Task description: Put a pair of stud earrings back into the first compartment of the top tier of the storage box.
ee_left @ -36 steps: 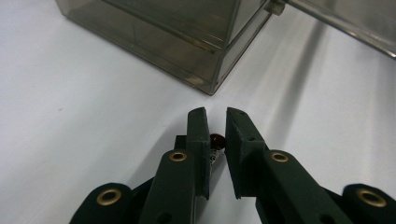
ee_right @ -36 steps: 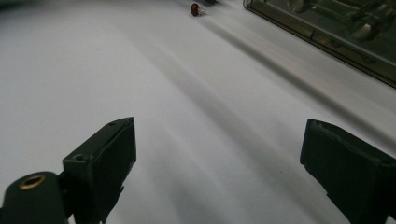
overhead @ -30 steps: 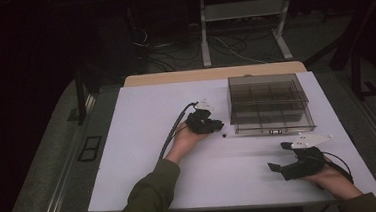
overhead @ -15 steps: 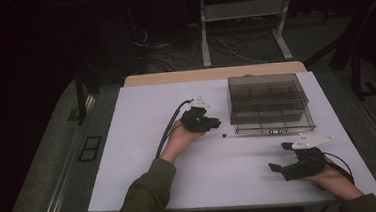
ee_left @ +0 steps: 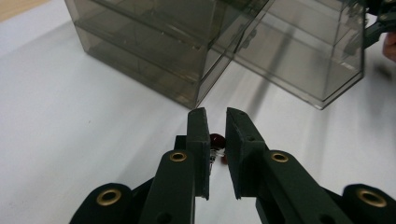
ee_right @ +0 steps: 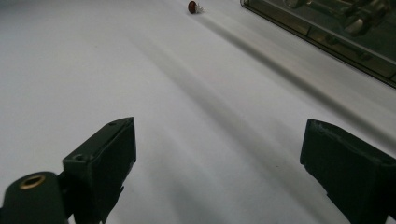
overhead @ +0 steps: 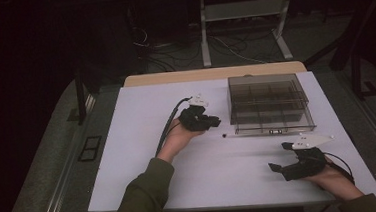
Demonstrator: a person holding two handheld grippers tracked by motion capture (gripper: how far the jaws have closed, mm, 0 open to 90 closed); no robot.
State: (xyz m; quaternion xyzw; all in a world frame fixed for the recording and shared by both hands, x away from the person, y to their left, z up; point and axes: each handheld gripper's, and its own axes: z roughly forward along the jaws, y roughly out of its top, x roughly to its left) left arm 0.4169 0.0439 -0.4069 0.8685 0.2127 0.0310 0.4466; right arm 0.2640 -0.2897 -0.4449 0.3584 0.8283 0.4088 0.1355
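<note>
Smoky clear plastic box, compartmented: one, on the white counter, ahead and to the right of the left hand-held gripper.

Dark red bead with a small wire end: one, lying loose on the counter just beyond and below the left hand-held gripper's tips, in front of the box's near edge. Seen from the right hand-held gripper, it is far ahead and to the left.

Hand-held grippers: two.
- Left: jaws a narrow gap apart with nothing between them. The bead shows through the gap in the left gripper view, resting on the counter.
- Right: jaws spread wide, empty, low over the counter, well apart from bead and box.

Change over the last second: the left hand-held gripper has drawn back slightly from the box and the right has kept its place.

Judgement: the bead looks to be the item in hand, either just let go or about to be pinched. It is not in any compartment.
</note>
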